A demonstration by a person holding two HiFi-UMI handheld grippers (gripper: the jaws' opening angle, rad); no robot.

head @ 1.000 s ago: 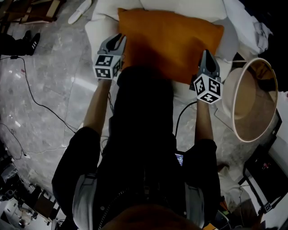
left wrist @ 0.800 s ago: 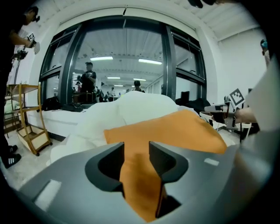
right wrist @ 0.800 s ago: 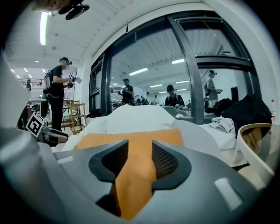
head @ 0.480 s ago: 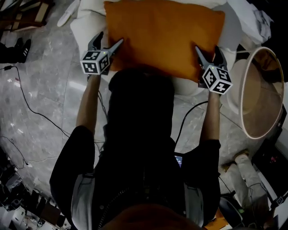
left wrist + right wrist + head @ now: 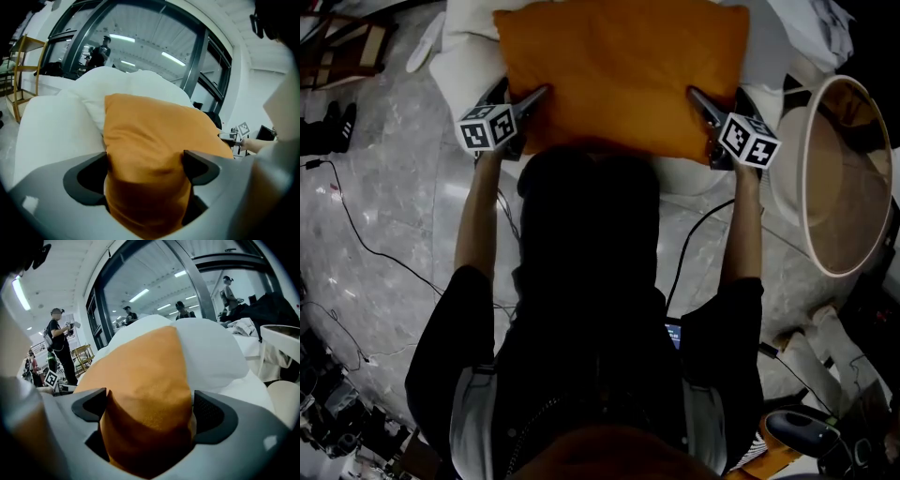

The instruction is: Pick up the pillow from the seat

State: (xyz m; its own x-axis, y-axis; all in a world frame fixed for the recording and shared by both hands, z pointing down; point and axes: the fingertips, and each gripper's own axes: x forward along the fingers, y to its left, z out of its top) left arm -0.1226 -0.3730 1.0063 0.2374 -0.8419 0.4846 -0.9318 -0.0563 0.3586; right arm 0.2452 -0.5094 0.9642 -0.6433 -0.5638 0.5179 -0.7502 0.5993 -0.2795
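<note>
Straddling the orange pillow, which lies on the white seat. The left gripper and right gripper have just been opening; both are spread wide, a near pillow corner between each pair of jaws, unclamped. Likely next: close both, then lift evenly

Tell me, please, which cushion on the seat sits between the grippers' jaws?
The orange pillow: the jaws of the left gripper and the right gripper have just been opening, with its edge between them. The white cushions lie behind it.
</note>
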